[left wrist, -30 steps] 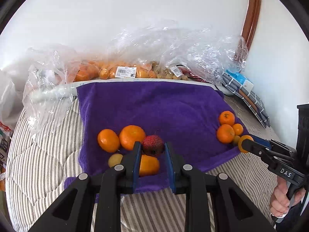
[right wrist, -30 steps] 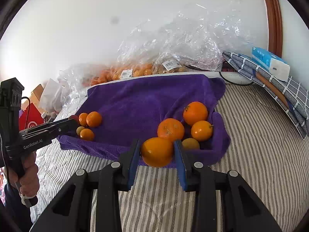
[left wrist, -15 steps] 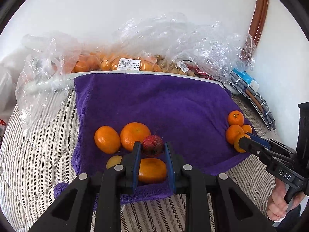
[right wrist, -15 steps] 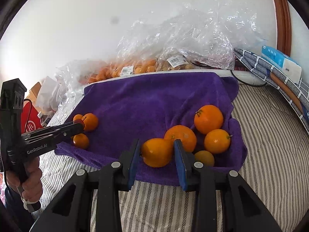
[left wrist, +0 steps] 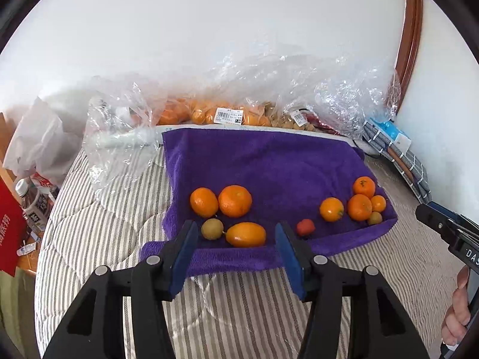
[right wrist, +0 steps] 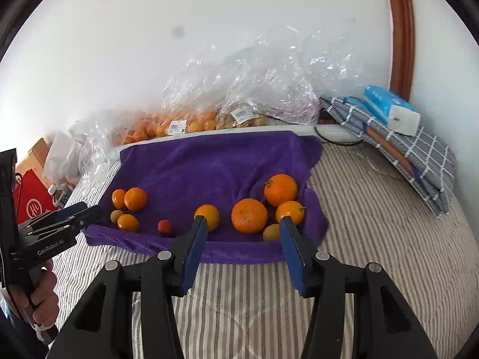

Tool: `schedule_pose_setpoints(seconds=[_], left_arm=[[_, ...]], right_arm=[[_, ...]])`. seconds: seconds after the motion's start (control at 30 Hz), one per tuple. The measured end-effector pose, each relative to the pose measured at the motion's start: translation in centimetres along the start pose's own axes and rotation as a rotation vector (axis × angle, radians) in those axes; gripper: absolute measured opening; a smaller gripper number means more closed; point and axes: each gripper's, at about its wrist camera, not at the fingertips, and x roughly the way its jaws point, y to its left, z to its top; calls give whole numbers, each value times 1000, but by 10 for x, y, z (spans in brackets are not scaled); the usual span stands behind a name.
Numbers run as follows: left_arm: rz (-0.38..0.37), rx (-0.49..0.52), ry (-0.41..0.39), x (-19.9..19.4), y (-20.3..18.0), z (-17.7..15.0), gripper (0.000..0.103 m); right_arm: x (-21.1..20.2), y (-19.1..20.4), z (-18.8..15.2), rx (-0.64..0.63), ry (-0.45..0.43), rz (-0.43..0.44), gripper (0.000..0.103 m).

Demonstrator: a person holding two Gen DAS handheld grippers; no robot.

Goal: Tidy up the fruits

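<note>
Striped bedding under a purple towel [left wrist: 269, 161] fills the left wrist view, with plastic bags of fruit along the white wall behind. The left gripper [left wrist: 236, 245] hangs released over the towel's near edge, jaws wide and empty. Just beyond them lie an oval orange fruit [left wrist: 246, 234] and a small green fruit [left wrist: 212, 229], two oranges [left wrist: 221, 201] behind, and a small red fruit [left wrist: 305, 227] alone to the right.

From the right wrist view, the same towel [right wrist: 209, 161] carries a second cluster of oranges [right wrist: 266, 206]. The right gripper [right wrist: 243, 245] is likewise spread open, gripping nothing, with one orange [right wrist: 209, 214] just past its left finger.

Likely next is picking another piece. Best centre the jaws on a single fruit, low over the towel, and close gently so round fruit does not roll or snag the pile.
</note>
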Motion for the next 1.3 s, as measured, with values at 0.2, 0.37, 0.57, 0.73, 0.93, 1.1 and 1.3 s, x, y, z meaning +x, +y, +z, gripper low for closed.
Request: schedule_pose_setpoints(seconds=[0.2,0.37,0.57,0.73,0.93,1.1,1.3], left_arm=[[34,-16,-27,-55,-17,-17,74],[38,-10,-42,-92,-29,-33,83],[71,16,-79,-122,-43,-50,85],[52,-5,-94,-141,-45,-58,85],[59,5,-96,-147,-50,-61,86],[86,22,-112,-151,-55,-62,86],[86,21,-117,-153,-59,-61,86]], right_arm=[[-59,3,-15,-24,-28,-99,51],[-103,0,-33,-19,-95,-122,87],[-137,1,-49,-10,-108,-119,97],[-154,0,-57,-2,-105,-136,97],[-165,1,-62,-4,-114,-141,97],[-168,1,-62,-5,-122,-143,97],[-168,-3,-63,11,-119,-149,97]])
